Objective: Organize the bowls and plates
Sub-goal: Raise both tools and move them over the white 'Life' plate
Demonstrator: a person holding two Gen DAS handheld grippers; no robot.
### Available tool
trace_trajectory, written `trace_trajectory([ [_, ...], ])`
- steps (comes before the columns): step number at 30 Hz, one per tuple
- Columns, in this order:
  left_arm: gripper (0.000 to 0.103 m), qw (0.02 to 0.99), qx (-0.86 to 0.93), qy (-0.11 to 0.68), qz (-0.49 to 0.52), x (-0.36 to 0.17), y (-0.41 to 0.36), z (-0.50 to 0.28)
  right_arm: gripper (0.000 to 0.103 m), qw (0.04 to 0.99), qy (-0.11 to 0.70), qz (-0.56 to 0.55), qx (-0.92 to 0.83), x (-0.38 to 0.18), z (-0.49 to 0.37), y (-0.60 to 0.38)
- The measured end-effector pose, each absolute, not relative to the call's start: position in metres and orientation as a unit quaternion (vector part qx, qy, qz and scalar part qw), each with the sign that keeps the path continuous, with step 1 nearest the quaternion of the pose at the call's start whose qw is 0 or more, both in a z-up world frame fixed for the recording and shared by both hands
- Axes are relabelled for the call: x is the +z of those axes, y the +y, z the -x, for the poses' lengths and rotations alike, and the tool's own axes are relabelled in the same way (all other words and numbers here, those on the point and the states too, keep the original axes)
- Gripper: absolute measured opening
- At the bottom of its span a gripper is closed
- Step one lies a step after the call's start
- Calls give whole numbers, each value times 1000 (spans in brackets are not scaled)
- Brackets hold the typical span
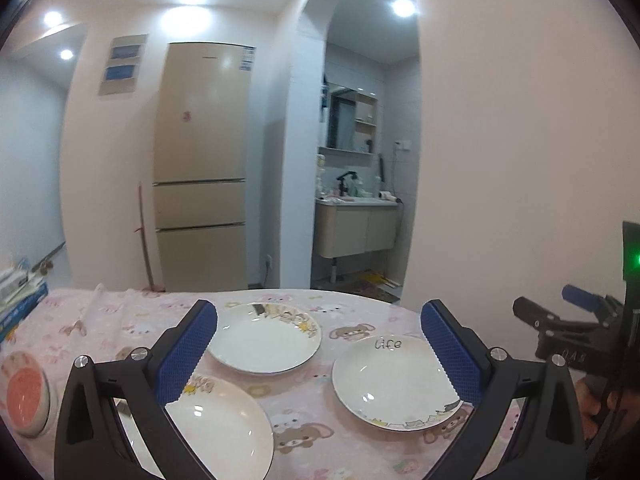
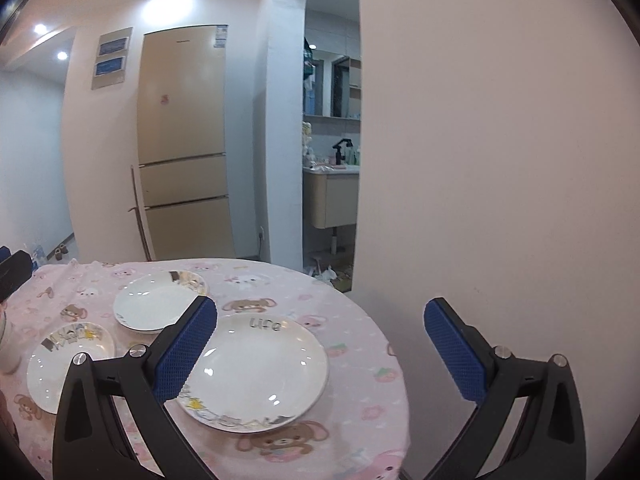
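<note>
Three white plates lie on the round table's pink cartoon cloth (image 1: 296, 396). A plate marked "Life" (image 1: 384, 380) (image 2: 260, 368) sits to the right. A second plate (image 1: 264, 340) (image 2: 152, 304) lies farther back, and a third (image 1: 224, 428) (image 2: 48, 376) lies near left. At the left edge stands a small bowl with an orange-pink inside (image 1: 24, 392). My left gripper (image 1: 320, 354) hovers open over the plates, holding nothing. Above the "Life" plate and the table's right edge, my right gripper (image 2: 320, 354) is also open and empty.
A stack of books and boxes (image 1: 20, 300) rests on the table's far left. Behind the table stand a beige fridge (image 1: 200, 160) and an arched doorway to a washbasin (image 1: 356, 200). A plain wall (image 2: 500, 160) rises close on the right.
</note>
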State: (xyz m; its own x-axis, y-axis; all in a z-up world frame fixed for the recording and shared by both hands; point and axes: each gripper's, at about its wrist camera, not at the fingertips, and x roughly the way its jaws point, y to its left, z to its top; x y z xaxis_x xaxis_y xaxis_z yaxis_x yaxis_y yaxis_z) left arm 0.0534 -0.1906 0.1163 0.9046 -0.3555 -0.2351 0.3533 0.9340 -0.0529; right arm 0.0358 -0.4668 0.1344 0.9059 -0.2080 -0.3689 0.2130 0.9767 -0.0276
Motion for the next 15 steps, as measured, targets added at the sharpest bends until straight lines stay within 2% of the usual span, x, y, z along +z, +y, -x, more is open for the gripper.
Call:
trace_trajectory([
  [7,103,977,-183,107,5,111,-231,-85,103,966,237,-47,-91,124,-57,-511],
  [15,102,940,-215,266,-7,69,-266,-148,93,946,302,-104,-52,87,-88,-543],
])
